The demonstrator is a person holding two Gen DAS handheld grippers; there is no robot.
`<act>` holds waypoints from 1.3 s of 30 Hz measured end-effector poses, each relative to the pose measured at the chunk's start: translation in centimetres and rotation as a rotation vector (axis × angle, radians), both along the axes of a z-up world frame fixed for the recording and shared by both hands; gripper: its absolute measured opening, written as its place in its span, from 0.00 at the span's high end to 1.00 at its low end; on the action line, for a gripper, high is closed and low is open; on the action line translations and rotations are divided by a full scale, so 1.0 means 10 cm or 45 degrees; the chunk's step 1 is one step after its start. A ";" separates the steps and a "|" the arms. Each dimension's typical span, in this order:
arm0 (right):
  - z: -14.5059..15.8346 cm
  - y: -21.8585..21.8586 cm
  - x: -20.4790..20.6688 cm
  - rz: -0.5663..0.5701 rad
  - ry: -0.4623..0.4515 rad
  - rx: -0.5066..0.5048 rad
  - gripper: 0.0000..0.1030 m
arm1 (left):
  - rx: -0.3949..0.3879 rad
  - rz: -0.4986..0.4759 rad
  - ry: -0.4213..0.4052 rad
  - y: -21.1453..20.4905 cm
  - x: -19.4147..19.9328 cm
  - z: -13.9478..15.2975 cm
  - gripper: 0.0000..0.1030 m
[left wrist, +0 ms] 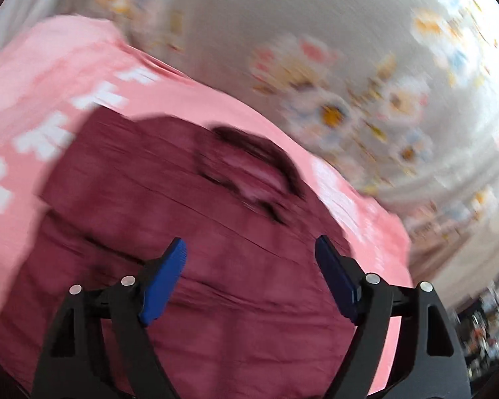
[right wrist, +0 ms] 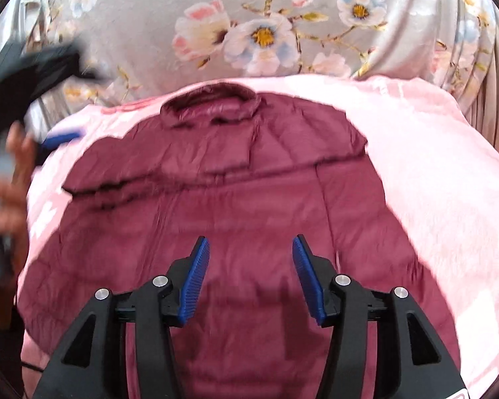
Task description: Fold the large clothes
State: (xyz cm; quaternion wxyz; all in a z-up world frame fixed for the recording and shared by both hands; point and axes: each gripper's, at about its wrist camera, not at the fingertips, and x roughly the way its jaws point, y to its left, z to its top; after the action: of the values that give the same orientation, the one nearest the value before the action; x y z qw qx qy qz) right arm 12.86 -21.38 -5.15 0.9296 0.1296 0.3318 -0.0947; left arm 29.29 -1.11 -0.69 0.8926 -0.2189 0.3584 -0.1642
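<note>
A maroon puffer jacket (right wrist: 223,206) lies flat on a pink blanket (right wrist: 432,173), collar at the far end, both sleeves folded in over the body. My right gripper (right wrist: 249,249) is open and empty above the jacket's lower middle. My left gripper (left wrist: 249,252) is open and empty above the jacket (left wrist: 183,232), its view blurred by motion, with the collar (left wrist: 259,169) ahead of it. The left gripper also shows blurred at the left edge of the right wrist view (right wrist: 61,139), beside the jacket's left shoulder, held by a hand.
The pink blanket (left wrist: 50,76) with white shapes lies on a grey bedspread with flowers (right wrist: 249,33), which also shows in the left wrist view (left wrist: 349,99). Cluttered room items (left wrist: 489,319) show at the far right.
</note>
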 end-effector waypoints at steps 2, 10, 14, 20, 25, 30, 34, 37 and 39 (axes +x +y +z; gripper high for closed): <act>0.07 -0.09 0.22 -0.001 -0.019 0.023 0.47 | 0.026 0.108 0.038 0.32 0.18 -0.08 0.25; -0.06 -0.35 1.14 -0.048 0.031 0.223 0.47 | -0.059 0.371 0.295 1.30 0.63 -0.66 0.27; -0.23 -0.38 1.46 -0.050 0.105 0.284 0.47 | -0.143 0.404 0.375 1.48 0.77 -0.89 0.28; -0.25 -0.33 1.63 -0.011 0.092 0.289 0.96 | -0.231 0.412 0.411 1.57 0.75 -0.99 0.28; 0.35 -0.58 1.41 -0.103 -0.165 0.194 0.97 | -0.239 0.381 0.369 1.52 0.71 -0.87 0.28; 0.51 -0.75 1.41 -0.095 -0.153 0.132 0.97 | -0.286 0.276 0.410 1.23 0.74 -0.87 0.28; 0.60 -0.78 1.39 -0.083 -0.159 0.066 0.97 | -0.175 0.298 0.437 1.06 0.85 -0.97 0.31; 0.58 -0.84 1.38 -0.095 -0.139 0.014 0.97 | -0.085 0.364 0.448 1.09 0.96 -1.04 0.47; 0.48 -0.91 1.37 -0.114 -0.109 0.021 0.97 | -0.012 0.391 0.444 1.11 1.02 -1.04 0.55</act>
State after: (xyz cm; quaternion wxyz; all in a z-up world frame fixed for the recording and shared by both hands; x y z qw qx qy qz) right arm 26.57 -30.47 -0.33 0.9367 0.1558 0.2864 -0.1277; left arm 39.50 9.95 -11.12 0.8306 -0.3003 0.4689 0.0122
